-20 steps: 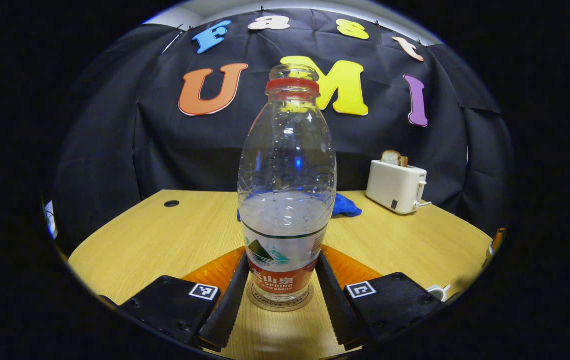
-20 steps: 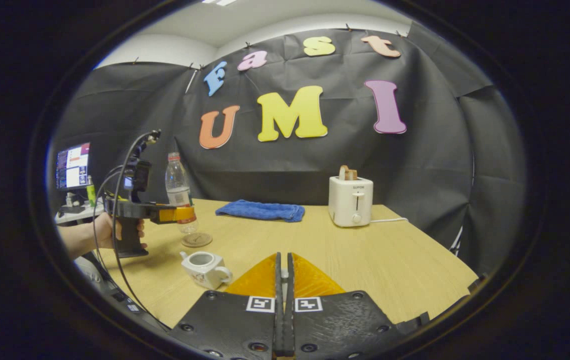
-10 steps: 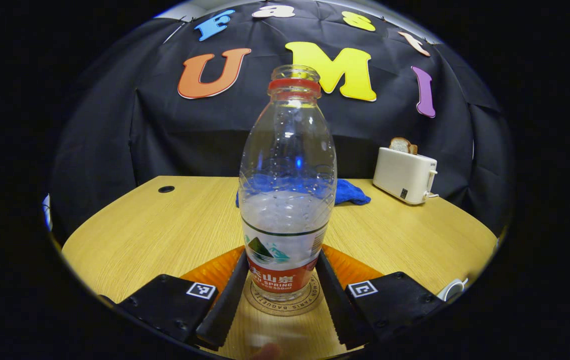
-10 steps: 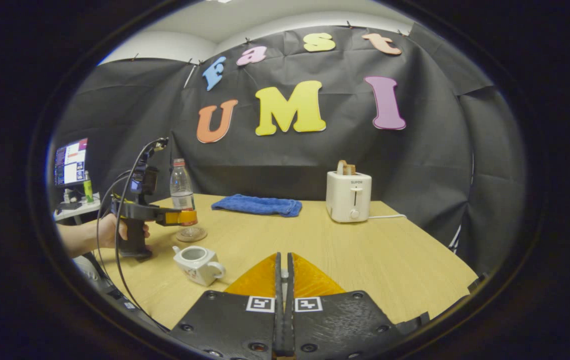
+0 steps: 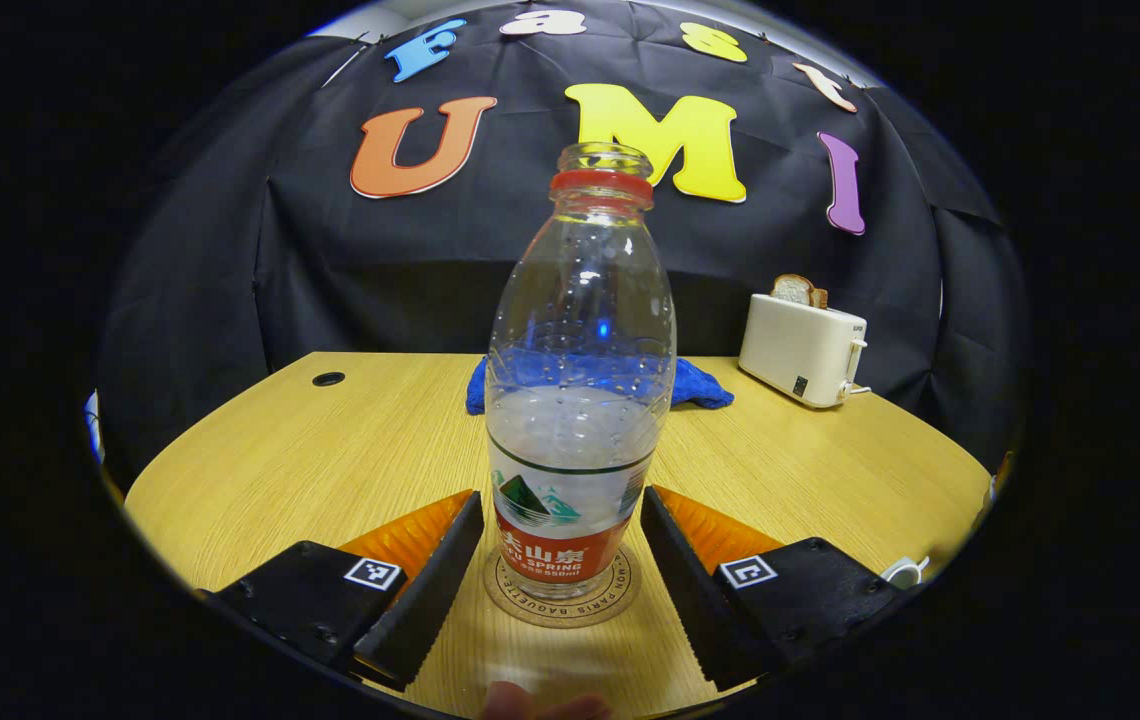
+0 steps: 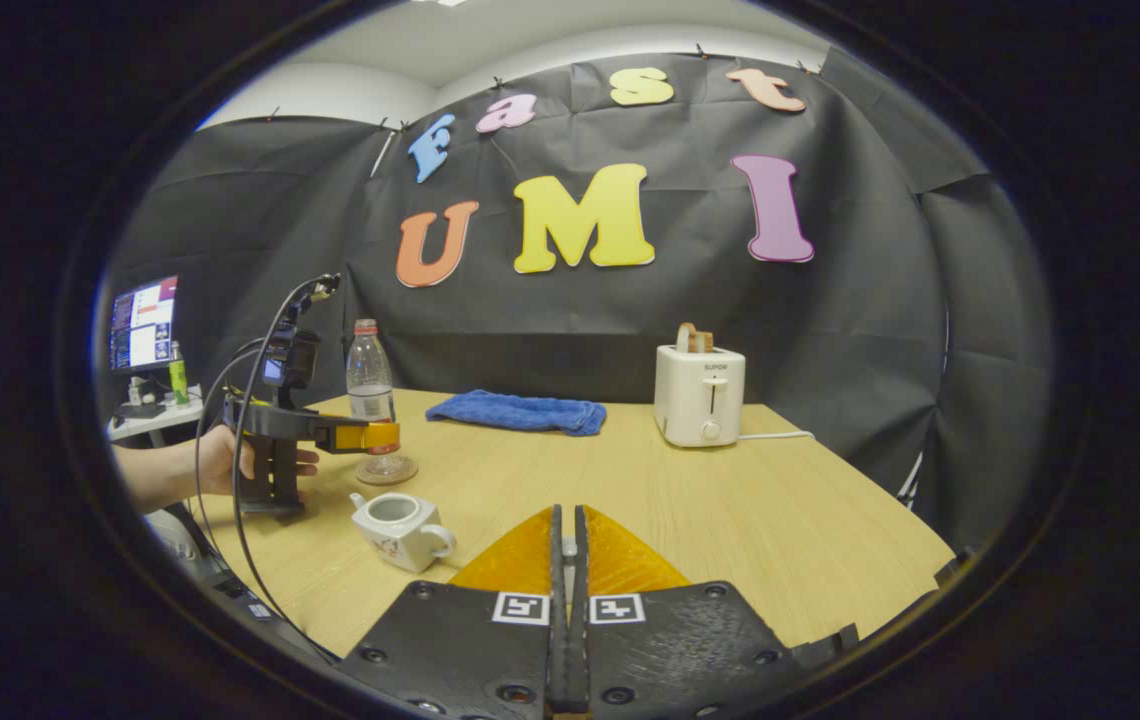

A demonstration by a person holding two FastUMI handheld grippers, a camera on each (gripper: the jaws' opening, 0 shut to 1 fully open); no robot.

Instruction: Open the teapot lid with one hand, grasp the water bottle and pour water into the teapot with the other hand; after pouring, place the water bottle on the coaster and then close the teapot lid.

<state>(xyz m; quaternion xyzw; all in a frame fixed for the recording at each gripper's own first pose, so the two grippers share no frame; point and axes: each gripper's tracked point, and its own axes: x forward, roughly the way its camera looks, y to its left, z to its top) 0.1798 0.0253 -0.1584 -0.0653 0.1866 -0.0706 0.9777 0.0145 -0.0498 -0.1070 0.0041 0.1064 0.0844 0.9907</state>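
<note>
The clear water bottle (image 5: 575, 400), capless and partly full, stands upright on the round coaster (image 5: 610, 600). My left gripper (image 5: 561, 498) is open, one finger on each side of the bottle's label with a small gap to it. In the right gripper view the bottle (image 6: 368, 385) and coaster (image 6: 392, 470) are far left, with the left gripper (image 6: 370, 436) held by a hand (image 6: 220, 460). The white teapot (image 6: 400, 530) sits lidless in front of the coaster. My right gripper (image 6: 567, 515) is shut above the table, with a pale sliver of the lid between its fingers.
A white toaster (image 6: 700, 395) with bread stands at the back right of the wooden table (image 6: 730, 510). A blue cloth (image 6: 520, 412) lies along the back edge behind the bottle. A monitor (image 6: 142, 325) stands beyond the table's left side.
The bottle came down onto the coaster. My left gripper then let go of it and its fingers spread apart. The right gripper stayed shut and almost still.
</note>
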